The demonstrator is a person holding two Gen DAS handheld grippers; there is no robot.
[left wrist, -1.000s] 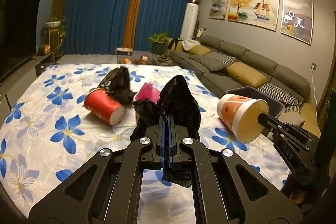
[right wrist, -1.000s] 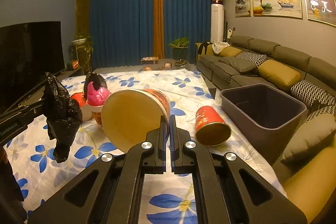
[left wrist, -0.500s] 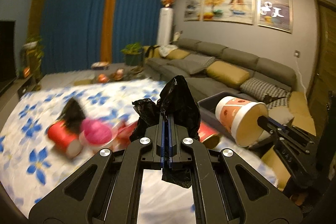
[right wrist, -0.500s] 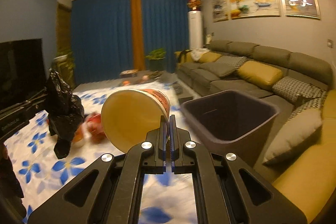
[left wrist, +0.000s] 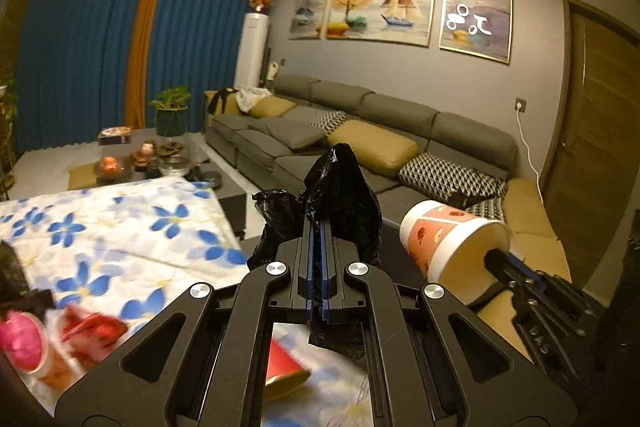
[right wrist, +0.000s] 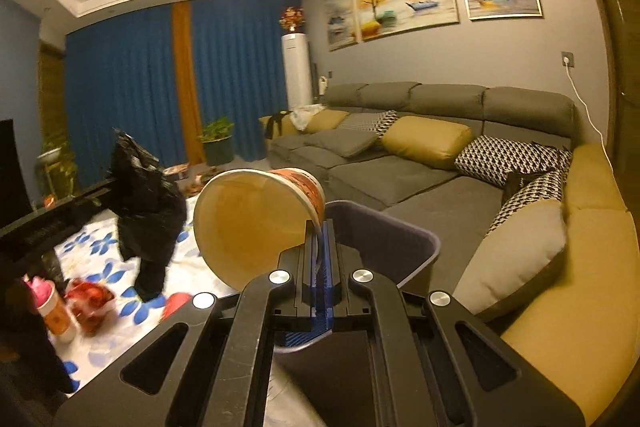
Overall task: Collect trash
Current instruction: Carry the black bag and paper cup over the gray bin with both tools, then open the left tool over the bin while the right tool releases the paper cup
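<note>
Left tongs (left wrist: 318, 227): clamped together on a crumpled black plastic bag (left wrist: 340, 203), which hangs in the air past the right edge of the flowered counter (left wrist: 120, 227); a second ago it hung over the middle of the counter.
Right tongs (right wrist: 320, 231): pressed shut on the rim of an orange-printed paper cup (right wrist: 256, 223), held on its side with its mouth toward the camera.
Bin (right wrist: 424, 247): dark, open-topped, just under and behind the cup; a second ago it stood well off to the right.
Counter litter: a red cup (left wrist: 286, 375) lies near the right edge, and a pink-topped cup (left wrist: 24, 347) and a crushed red wrapper (left wrist: 92, 331) lie at the left, all blurred.
Sofa (left wrist: 360, 131): grey with mustard cushions, now fills the far view where curtains and counter did.
</note>
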